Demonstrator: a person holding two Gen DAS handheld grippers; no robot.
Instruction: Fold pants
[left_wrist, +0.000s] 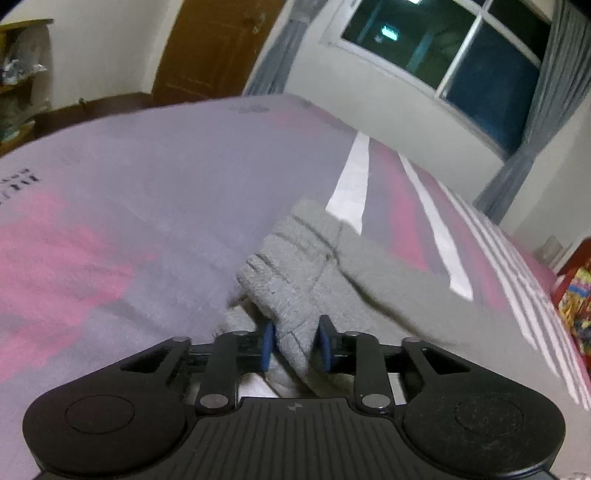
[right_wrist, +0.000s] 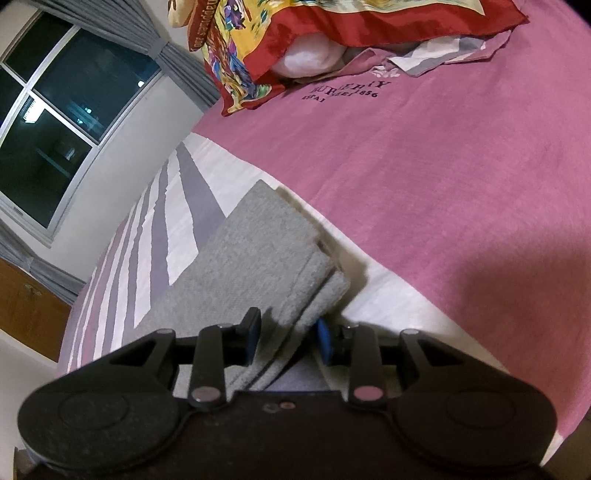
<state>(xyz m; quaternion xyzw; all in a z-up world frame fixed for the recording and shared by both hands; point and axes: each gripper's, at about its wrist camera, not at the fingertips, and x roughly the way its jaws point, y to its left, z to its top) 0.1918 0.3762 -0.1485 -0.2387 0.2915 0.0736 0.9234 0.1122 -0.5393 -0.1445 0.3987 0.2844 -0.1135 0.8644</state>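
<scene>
Grey pants (left_wrist: 317, 258) lie on the bed (left_wrist: 129, 184), the left gripper (left_wrist: 295, 345) pinching a ribbed cuff or waistband end between its blue pads and the right gripper (right_wrist: 286, 338) closed around a layered folded edge of the same pants. The fold looks partway done, the layers stacked beside the pants' white-and-purple striped stretch of bedding. The thick knit could slip free of either narrow pinch if the two ends are lifted unevenly, and the stacked layers near the right gripper might slide apart and spoil the fold.
</scene>
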